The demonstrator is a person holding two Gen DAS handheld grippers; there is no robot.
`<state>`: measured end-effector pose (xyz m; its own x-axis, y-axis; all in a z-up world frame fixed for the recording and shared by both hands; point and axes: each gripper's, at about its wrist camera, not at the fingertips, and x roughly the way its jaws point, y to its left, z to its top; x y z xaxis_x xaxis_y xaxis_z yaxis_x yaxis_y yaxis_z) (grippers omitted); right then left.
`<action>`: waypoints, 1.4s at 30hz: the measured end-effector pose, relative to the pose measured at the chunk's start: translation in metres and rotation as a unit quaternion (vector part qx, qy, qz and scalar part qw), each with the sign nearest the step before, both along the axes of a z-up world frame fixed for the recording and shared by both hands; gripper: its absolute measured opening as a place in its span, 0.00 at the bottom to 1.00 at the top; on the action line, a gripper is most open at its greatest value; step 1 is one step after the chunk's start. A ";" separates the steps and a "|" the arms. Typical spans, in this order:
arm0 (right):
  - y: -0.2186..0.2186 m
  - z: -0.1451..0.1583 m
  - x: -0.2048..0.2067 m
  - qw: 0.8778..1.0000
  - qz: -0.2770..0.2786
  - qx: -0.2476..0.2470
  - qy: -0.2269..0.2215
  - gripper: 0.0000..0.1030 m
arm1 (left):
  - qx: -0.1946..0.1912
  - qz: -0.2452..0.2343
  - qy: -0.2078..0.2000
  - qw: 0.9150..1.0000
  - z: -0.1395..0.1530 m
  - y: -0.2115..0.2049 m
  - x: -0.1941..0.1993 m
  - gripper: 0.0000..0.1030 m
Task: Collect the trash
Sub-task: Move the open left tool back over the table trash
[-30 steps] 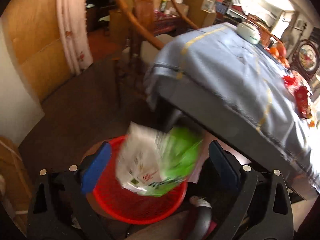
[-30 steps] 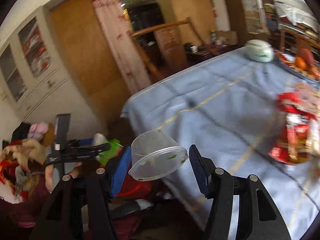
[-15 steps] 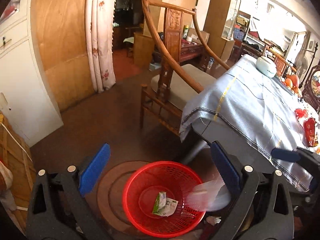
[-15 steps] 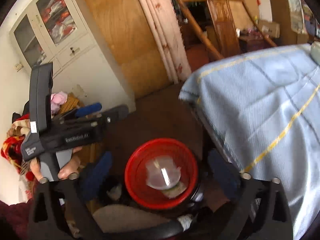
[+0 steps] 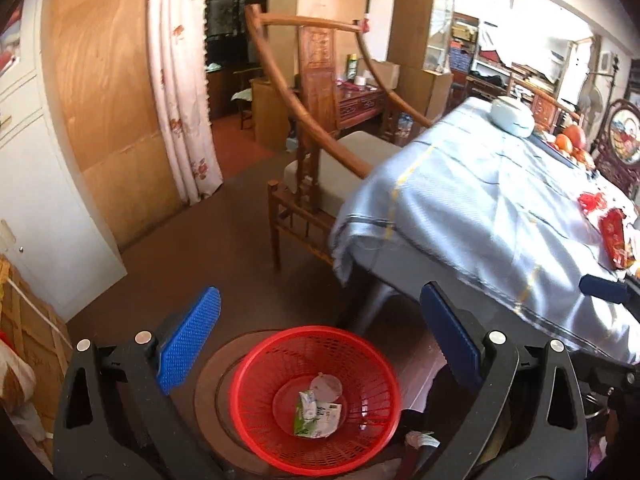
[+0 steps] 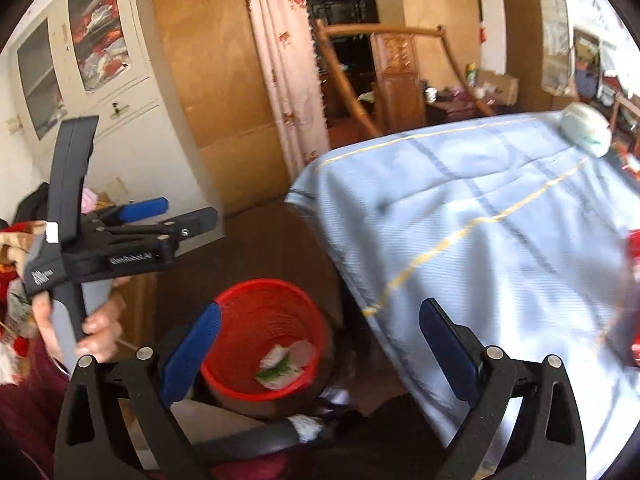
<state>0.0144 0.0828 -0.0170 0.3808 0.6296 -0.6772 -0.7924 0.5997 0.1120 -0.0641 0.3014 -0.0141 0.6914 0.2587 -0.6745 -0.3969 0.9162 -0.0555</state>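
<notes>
My left claw (image 5: 320, 336) is wide open and holds nothing. Its two blue bumpy pads (image 5: 188, 340) stand far apart above the round red plastic basket (image 5: 316, 396) on the brown floor. Inside the basket lie a green and white paper wrapper (image 5: 316, 416) and a small clear plastic cup (image 5: 326, 386), touching each other at the bottom.

My right claw (image 6: 320, 344) is wide open too, and empty. The red basket sits low between its pads, closer to the left one. I can see my left hand (image 6: 96, 320) gripping the black handle of the other claw off to the side.

Next to the basket stands a table with a light blue cloth with yellow lines (image 5: 480, 200). A red snack packet (image 5: 614, 236) lies on the cloth, far from the basket. A white lidded bowl (image 5: 512, 116) sits at the far end. A brown wooden chair with a grey seat (image 5: 320, 152) is pushed up to the table.
</notes>
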 end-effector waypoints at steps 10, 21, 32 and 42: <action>-0.085 0.022 -0.006 0.988 -0.110 -0.019 -0.109 0.94 | -0.004 -0.077 -0.002 0.997 0.009 -0.067 0.021 0.93; -0.229 0.024 0.015 0.961 -0.249 0.015 -0.119 0.95 | -0.009 -0.197 -0.006 0.980 0.023 -0.185 0.072 0.93; -0.354 0.006 0.054 0.914 -0.392 0.036 -0.097 0.95 | -0.022 -0.315 0.015 0.949 0.023 -0.318 0.161 0.93; -0.391 -0.007 0.093 0.908 -0.411 0.063 -0.057 0.95 | -0.078 -0.340 0.057 0.935 0.011 -0.362 0.238 0.93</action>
<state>0.1078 -0.3082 -0.0241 0.8203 0.1703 -0.5460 -0.0932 0.9817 0.1661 0.1740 -0.0608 -0.0028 0.5822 -0.3225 -0.7463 0.2634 0.9433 -0.2022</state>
